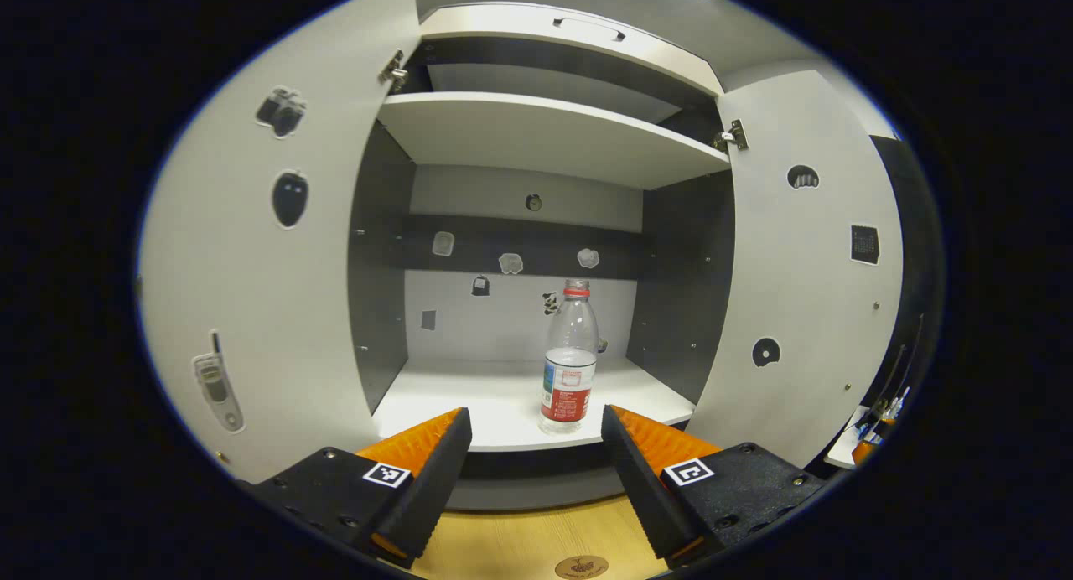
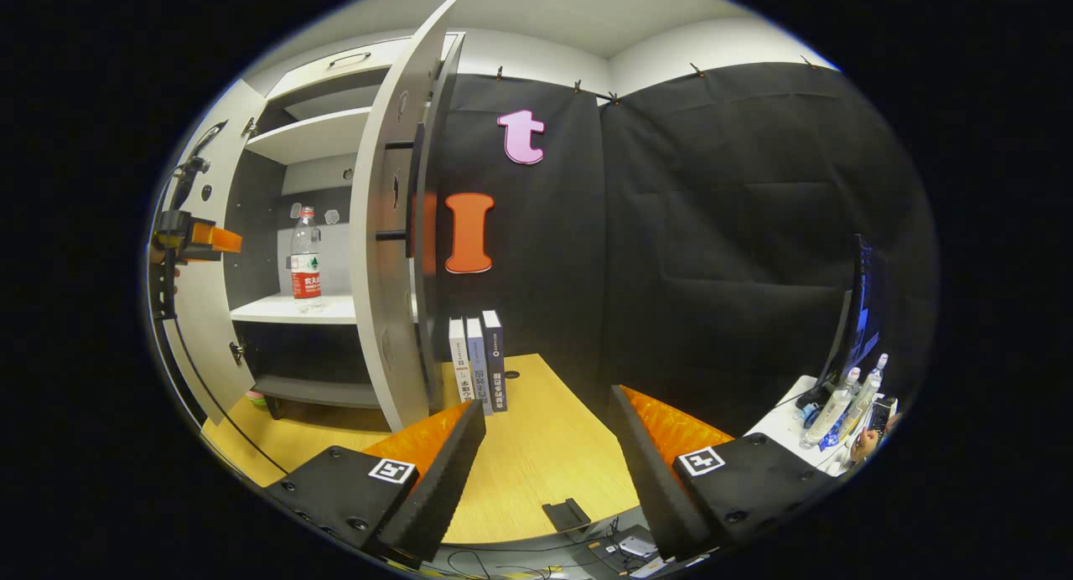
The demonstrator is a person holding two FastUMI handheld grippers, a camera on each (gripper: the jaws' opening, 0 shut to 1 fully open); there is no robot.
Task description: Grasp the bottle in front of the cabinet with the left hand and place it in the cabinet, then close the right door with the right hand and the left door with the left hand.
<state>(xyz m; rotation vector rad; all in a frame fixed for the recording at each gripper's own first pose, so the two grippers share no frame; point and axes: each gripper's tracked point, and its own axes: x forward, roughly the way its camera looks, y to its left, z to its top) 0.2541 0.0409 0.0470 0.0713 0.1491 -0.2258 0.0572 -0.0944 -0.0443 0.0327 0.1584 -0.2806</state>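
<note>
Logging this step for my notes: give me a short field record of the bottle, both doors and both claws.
bottle: upright on the cabinet's lower shelf, near its front edge
left door: open
right door: open
left claw: open, in front of the shelf, clear of the bottle
right claw: open, over the wooden table

Bottle (image 1: 569, 358): clear, red cap, red-and-white label.
Cabinet (image 1: 545, 132): white shelves, dark grey side walls.
Worktop (image 2: 536, 446): yellow wood grain.
Books (image 2: 478, 364): white and dark spines.
</note>
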